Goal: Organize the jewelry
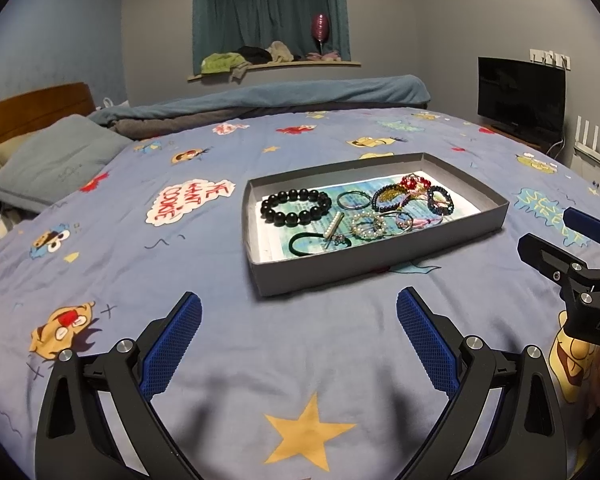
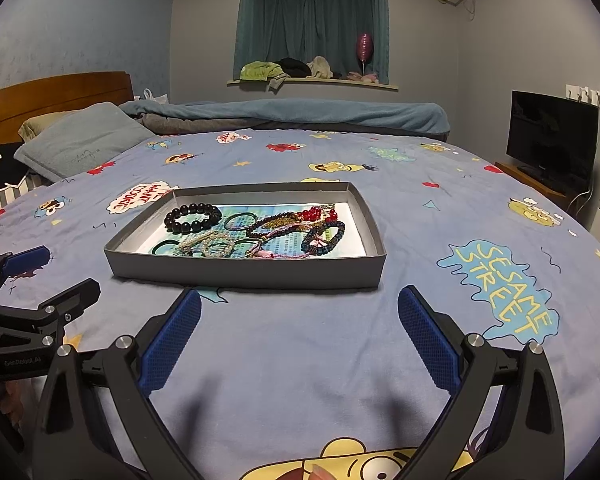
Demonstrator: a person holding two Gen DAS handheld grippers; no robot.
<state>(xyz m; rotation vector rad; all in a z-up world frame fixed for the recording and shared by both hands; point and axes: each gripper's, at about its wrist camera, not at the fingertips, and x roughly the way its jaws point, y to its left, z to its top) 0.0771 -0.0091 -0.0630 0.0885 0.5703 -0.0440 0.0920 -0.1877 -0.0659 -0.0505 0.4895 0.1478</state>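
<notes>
Tray (image 1: 380, 258): shallow grey box lid on the bedspread (image 1: 260, 360), ahead of both grippers. In the right view its long axis runs left-right across the frame; in the left view it slants, right end farther away.
Lining: printed paper (image 2: 332, 246) covers the tray floor.
Black beads (image 1: 296, 208): bracelet lying flat at the tray's left end.
Ring (image 1: 353, 200): thin metal hoop, flat, just right of the black beads.
Red beads (image 2: 318, 213): at the far right part of the tray, among a tangle of bracelets.
Dark bracelet (image 2: 323, 237): flat, right end, near the front wall.
Pearl clip (image 1: 334, 226): long axis points front to back, tilted slightly.
Left gripper (image 1: 299, 344): released, fingers wide apart, nothing between them, hovering before the tray.
Right gripper (image 2: 299, 344): released, fingers wide apart, nothing held, facing the tray's long front wall.
</notes>
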